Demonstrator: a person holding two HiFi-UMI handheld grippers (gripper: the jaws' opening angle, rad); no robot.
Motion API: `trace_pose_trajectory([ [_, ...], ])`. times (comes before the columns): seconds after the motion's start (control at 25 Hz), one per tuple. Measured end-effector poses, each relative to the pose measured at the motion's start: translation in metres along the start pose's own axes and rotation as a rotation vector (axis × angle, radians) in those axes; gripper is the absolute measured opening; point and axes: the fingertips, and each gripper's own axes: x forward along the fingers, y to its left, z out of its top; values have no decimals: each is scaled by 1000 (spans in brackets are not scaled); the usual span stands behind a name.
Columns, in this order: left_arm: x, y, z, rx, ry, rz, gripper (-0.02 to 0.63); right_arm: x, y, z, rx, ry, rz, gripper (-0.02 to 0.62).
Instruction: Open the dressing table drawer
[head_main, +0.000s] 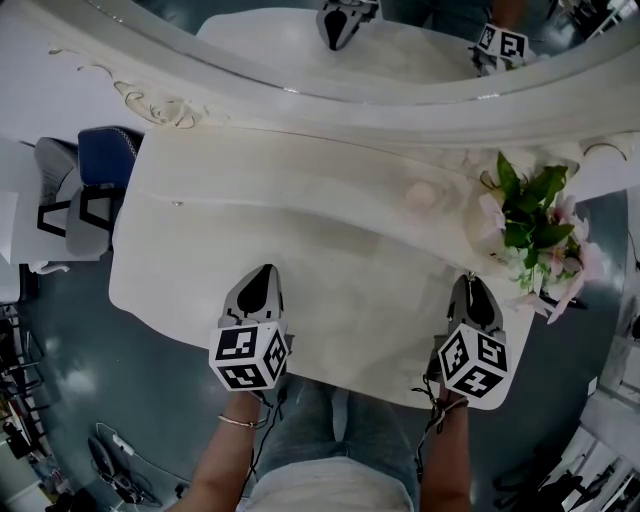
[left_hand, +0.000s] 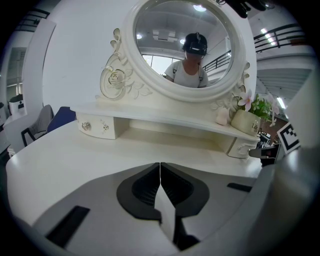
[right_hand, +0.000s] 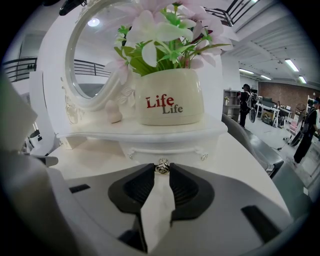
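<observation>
Desk (head_main: 350, 310) top spreads white and bare from its front edge, where the person stands, back to a raised shelf (head_main: 300, 180) that runs along the rear under the round mirror (head_main: 300, 40).

At the shelf's right end, near the desk's right rear corner, a flower pot (right_hand: 170, 97) sits on top, and the small drawer (right_hand: 165, 150) is tucked directly beneath it. The drawer's front faces the front edge of the desk. A matching drawer (left_hand: 97, 127) sits under the shelf's left end, well apart from either tool.

The right gripper (right_hand: 161, 175) is the one in play. It points down and away from the person, straight at the right drawer front, and its jaws are closed on the drawer's little metal knob (right_hand: 162, 167), which sits right at their tips with a pad on each side.

The left gripper (left_hand: 160, 165) hovers over the desk's front-left part, jaws pressed together with nothing between them. It is far from both drawers.

The relation that matters is that the drawer lies dead ahead of the right gripper, and its sliding line seems to run from the shelf towards the front edge. I judge the coming move to be a straight pull back along the gripper's own line, towards the person.

The desk between the drawer front and the front edge is bare, so there looks to be room. The hold is only at the jaw tips on a small knob, so a pull off to either side could slip it. The desk's right edge lies close beside that gripper.
</observation>
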Motion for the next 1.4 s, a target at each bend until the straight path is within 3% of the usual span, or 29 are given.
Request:
trace_pose_trajectory([
  [1.4, -8, -7, -7, 20, 6, -28, 20, -21, 3, -16, 3, 3, 7, 100],
])
